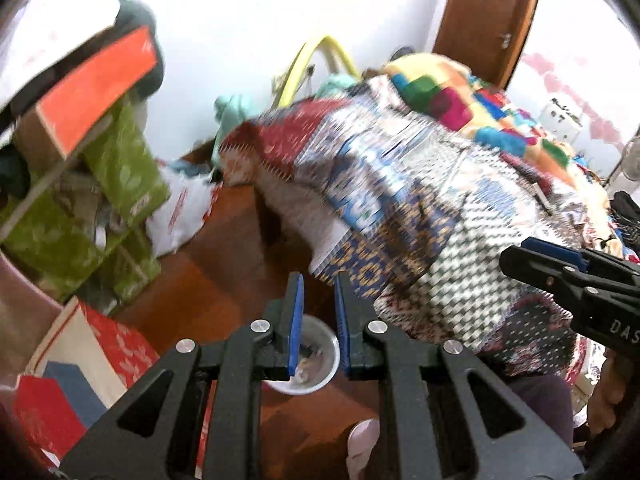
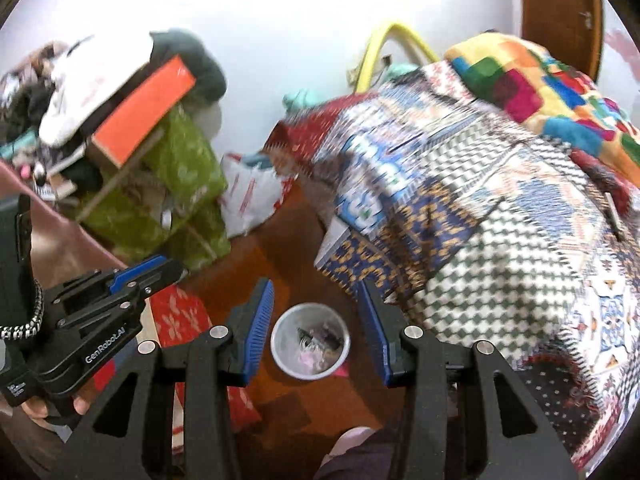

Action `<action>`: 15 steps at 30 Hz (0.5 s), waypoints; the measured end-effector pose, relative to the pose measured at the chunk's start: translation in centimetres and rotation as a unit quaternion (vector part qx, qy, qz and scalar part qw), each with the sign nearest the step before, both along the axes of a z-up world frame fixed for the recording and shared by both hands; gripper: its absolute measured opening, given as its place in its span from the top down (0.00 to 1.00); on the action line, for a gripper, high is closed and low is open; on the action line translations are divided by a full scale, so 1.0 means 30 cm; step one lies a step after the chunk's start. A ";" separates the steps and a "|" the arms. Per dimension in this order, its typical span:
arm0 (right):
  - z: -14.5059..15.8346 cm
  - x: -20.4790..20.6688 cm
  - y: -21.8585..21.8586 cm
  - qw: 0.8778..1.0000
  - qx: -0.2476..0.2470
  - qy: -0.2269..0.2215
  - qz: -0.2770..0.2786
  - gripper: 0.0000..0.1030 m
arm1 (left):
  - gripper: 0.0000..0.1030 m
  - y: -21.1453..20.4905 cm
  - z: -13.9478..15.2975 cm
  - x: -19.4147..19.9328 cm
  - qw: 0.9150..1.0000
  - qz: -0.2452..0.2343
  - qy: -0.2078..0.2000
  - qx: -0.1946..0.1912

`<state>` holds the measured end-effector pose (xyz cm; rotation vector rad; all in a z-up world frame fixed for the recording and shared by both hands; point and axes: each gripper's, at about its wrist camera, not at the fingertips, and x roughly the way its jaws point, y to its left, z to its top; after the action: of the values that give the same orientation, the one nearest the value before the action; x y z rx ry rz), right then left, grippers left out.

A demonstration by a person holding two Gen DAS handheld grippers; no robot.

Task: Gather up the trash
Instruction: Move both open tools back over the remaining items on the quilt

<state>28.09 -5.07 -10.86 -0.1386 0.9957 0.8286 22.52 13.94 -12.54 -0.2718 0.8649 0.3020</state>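
Nearest to both cameras, the two grippers hang above the wooden floor (image 2: 280, 248) with nothing between their fingers: the left gripper (image 1: 318, 332) has its blue pads drawn close with only a narrow gap, and the right gripper (image 2: 316, 332) has its fingers spread moderately apart, both empty. Directly below them stands a small white bin (image 2: 310, 344), open-topped and upright on the floor, with scraps of trash (image 2: 316, 346) already lying in its bottom; it sits just beside the hanging edge of the bedspread, probably so that it can be reached from the bed's side and dropped into from above. Empty fingers over a part-filled bin suggest, as a judgement, that more litter has yet to be sought. A red patterned bag (image 2: 180, 316) lies on the floor to the left of the bin. Further off, the bed (image 2: 500, 216) carries a patchwork cover, with a bright multicoloured blanket (image 2: 532, 80) bunched at its far end. Against the far wall a white plastic bag (image 2: 248, 196) slumps beside green wrapped boxes (image 2: 176, 184) stacked under an orange box (image 2: 144, 112), clutter piled out of the walkway; whether any of it is trash cannot be told.
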 end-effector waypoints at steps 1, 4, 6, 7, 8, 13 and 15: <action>0.015 0.005 -0.025 1.000 0.002 -0.004 -0.006 0.61 | 0.86 -0.020 0.021 0.008 1.000 -0.005 -0.007 0.003; 0.068 0.032 -0.126 0.999 0.009 -0.020 -0.031 0.61 | 0.86 -0.099 0.088 0.053 0.999 -0.026 -0.025 0.017; 0.093 0.045 -0.191 0.998 0.008 -0.032 -0.046 0.61 | 0.86 -0.148 0.127 0.084 0.998 -0.040 -0.037 0.021; 0.105 0.057 -0.227 0.998 0.008 -0.038 -0.055 0.61 | 0.86 -0.185 0.148 0.103 0.998 -0.048 -0.044 0.023; 0.117 0.071 -0.268 0.997 0.008 -0.044 -0.066 0.61 | 0.86 -0.211 0.164 0.119 0.997 -0.055 -0.050 0.024; 0.172 0.131 -0.456 0.991 0.007 -0.070 -0.115 0.61 | 0.85 -0.364 0.230 0.222 0.993 -0.097 -0.070 0.024; 0.188 0.156 -0.527 0.988 0.002 -0.082 -0.133 0.61 | 0.82 -0.428 0.248 0.262 0.990 -0.113 -0.076 0.026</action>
<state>32.76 -20.87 -5.22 -0.0674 0.8352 0.5642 30.39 1.11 -5.11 -0.1441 0.7288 0.0916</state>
